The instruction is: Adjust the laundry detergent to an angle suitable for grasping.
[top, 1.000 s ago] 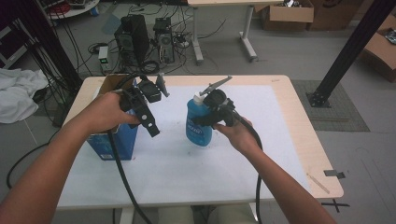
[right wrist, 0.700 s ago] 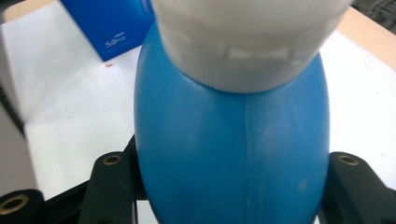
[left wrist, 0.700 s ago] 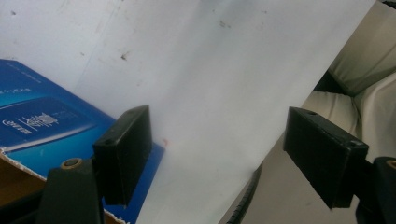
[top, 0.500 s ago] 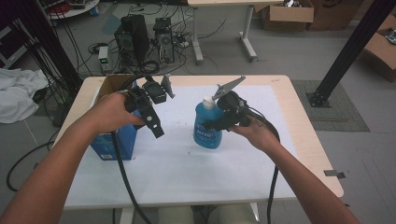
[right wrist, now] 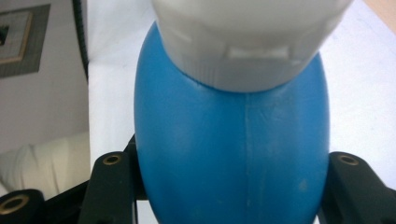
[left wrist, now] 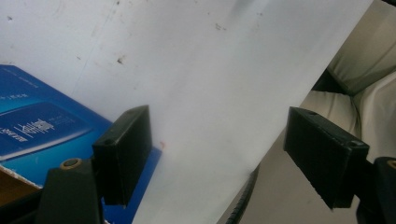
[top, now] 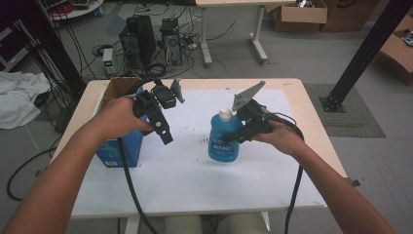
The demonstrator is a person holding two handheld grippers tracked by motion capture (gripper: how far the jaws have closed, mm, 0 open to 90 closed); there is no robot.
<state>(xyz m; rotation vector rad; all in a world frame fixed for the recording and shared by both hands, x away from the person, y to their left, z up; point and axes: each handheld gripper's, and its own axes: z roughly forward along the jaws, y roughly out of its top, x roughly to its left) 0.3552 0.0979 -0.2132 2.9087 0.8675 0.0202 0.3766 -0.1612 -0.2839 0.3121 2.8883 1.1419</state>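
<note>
- Fingers (right wrist: 112, 191) of the right gripper (top: 242, 132) clamp the blue plastic bottle with white cap (top: 223, 139) upright over the white table sheet (top: 195, 180).
- Left gripper (top: 163, 127) hangs released beside the blue cardboard box (top: 119, 148).
- Carrying step, I judge; next needs steady lowering.

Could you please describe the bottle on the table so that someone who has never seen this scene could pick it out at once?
Start at the white sheet that covers the light wooden table. Near its middle stands a blue bottle, clamped from the side by the right gripper. Its rounded body and white cap set it apart from the blue box at the left edge, which is square-cornered.
</note>
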